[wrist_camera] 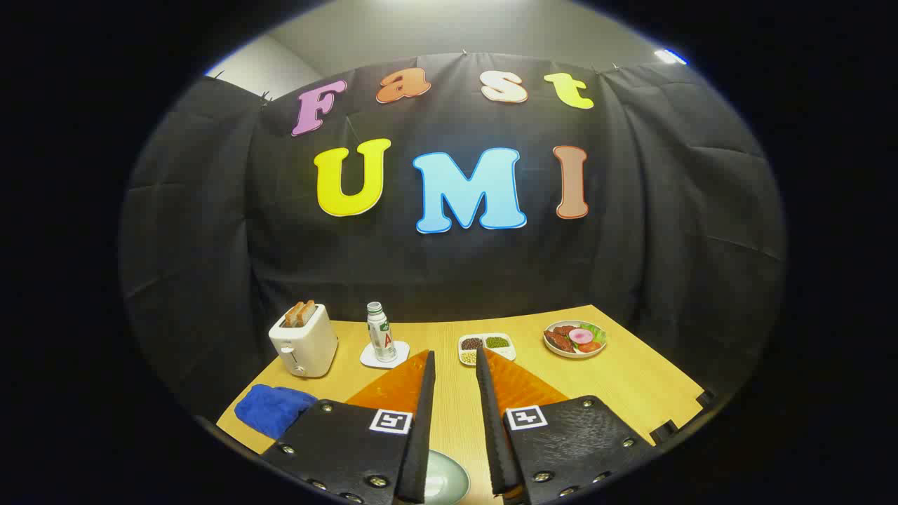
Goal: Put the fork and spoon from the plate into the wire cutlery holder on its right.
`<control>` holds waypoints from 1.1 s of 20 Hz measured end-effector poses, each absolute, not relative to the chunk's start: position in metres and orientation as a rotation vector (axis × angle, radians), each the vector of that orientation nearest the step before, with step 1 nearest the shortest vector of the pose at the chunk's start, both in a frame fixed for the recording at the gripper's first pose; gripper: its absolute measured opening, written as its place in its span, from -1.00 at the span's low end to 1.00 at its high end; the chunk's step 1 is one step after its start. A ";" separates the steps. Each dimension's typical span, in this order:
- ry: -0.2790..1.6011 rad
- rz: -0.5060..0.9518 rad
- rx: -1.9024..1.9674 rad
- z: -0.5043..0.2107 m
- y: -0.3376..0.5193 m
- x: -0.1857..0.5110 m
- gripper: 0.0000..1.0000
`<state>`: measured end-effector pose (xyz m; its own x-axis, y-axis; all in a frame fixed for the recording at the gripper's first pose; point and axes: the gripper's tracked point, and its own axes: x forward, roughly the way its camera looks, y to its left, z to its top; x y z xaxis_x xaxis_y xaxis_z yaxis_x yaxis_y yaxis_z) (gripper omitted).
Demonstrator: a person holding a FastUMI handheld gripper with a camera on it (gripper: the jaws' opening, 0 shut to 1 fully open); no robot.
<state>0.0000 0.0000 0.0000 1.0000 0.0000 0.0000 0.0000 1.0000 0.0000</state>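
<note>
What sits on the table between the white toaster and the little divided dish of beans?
In the gripper view, a small bottle stands on a white square coaster between the white toaster and the divided dish, beyond the open gripper.

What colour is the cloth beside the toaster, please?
Blue, seen in the gripper view; the claw is open.

White toaster (pixel 304 347), blue cloth (pixel 273 410), light wooden table (pixel 631 379), pale green plate (pixel 449 480). Gripper (pixel 456 365): black-and-white square markers, fingers parted, holding nothing.
</note>
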 end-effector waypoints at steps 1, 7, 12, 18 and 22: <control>0.002 0.001 -0.001 0.000 0.000 0.000 -0.31; 0.010 -0.005 0.000 -0.001 0.000 0.001 -0.31; 0.018 -0.010 -0.005 -0.003 0.000 0.001 -0.31; 0.054 0.010 -0.011 -0.014 0.004 0.007 -0.31; 0.224 0.068 -0.017 -0.062 0.018 0.017 -0.30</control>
<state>0.0170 0.0183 -0.0622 0.9728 0.0658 -0.2221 -0.0696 0.9975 -0.0092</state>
